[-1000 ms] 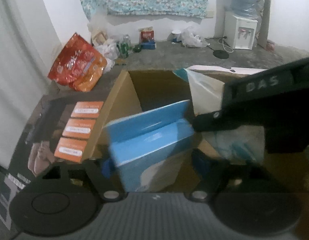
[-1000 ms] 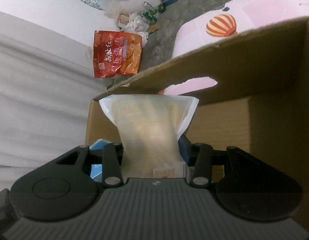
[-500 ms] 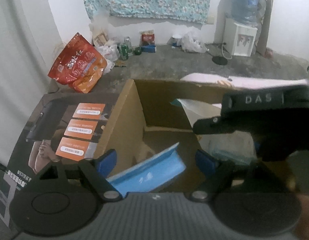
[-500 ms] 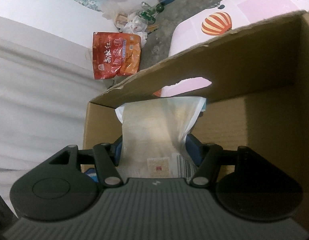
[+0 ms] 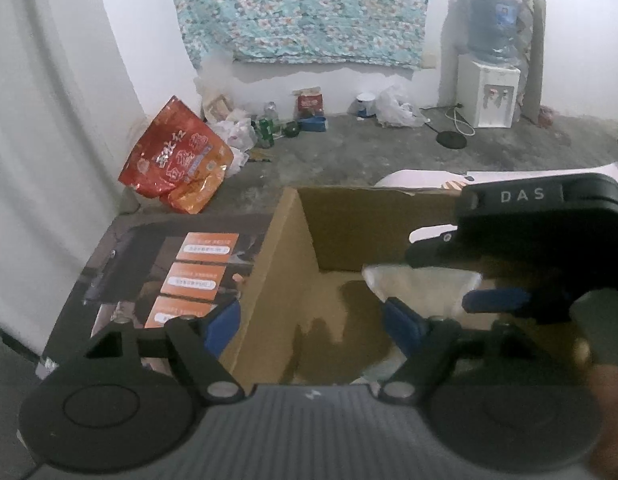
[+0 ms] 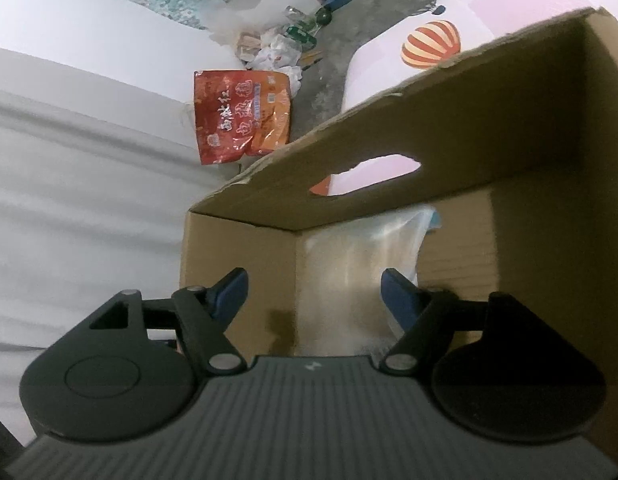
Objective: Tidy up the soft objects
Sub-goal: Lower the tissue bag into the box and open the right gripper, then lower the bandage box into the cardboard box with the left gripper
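Note:
An open brown cardboard box (image 5: 293,264) fills the middle of both views. My left gripper (image 5: 313,320) hovers above its left wall. Its jaws are closing, with nothing between the blue pads. My right gripper (image 6: 313,292) points into the box, jaws opening. A clear plastic pack (image 6: 361,268) of pale soft goods leans in the box corner between its fingers; the pads stand off it. In the left wrist view the same clear pack (image 5: 421,284) lies under the right tool's black housing (image 5: 541,220) marked DAS. The blue pack is out of sight.
A dark printed panel with orange labels (image 5: 197,272) lies against the box's left side. A red snack bag (image 5: 177,160) sits on the floor by the white wall. Beyond the box is a pink-white balloon-print surface (image 6: 489,12). A water dispenser (image 5: 489,92) stands far right.
The left gripper let the blue pack drop into the box, then rose until the pack left view. The right jaws spread off the clear pack, which now sits lower in the corner.

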Demonstrator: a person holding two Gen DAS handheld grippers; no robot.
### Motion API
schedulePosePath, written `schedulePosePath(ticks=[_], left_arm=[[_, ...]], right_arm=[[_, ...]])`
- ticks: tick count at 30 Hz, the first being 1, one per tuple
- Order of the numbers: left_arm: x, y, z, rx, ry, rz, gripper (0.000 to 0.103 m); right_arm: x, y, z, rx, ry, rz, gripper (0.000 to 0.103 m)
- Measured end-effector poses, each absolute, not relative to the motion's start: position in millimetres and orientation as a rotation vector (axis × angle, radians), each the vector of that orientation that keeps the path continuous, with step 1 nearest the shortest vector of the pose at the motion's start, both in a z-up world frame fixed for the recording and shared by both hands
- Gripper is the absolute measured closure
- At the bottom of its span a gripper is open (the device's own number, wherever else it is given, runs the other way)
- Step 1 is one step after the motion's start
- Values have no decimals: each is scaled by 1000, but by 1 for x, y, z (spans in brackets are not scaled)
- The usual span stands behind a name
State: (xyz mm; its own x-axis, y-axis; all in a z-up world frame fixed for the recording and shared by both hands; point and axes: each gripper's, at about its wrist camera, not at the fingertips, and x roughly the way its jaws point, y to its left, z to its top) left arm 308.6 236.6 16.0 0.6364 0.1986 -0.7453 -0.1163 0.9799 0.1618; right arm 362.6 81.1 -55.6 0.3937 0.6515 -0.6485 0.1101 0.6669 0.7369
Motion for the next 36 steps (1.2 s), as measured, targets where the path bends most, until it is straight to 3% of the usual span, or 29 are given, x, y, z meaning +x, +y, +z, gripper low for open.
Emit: schedulePosePath(ticks=[5, 14, 16, 18, 20, 28, 32, 36], left_arm=[[293, 241, 19, 67, 912, 154, 23], [275, 231, -16, -3, 1164, 71, 21], [274, 228, -25, 18, 1180, 86, 21], [274, 226, -31, 21, 1194, 90, 21], [275, 226, -36, 7, 1222, 88, 21], [283, 233, -51, -69, 1291, 97, 21], [286, 239, -60, -91, 1313, 113, 20], [288, 244, -58, -105, 1290, 106, 26]], right_arm=[[360, 83, -47, 749, 1129, 407, 29], [360, 100, -37, 527, 1132, 401, 30], [360, 105, -33, 500, 1124, 412, 33], [359, 108, -27, 510, 1105, 455, 48], [361, 112, -20, 526, 1089, 511, 53], [379, 134, -32, 566, 1176, 594, 59], [380, 138, -44, 506, 1245, 547, 67], [377, 135, -44, 446, 1262, 514, 68]])
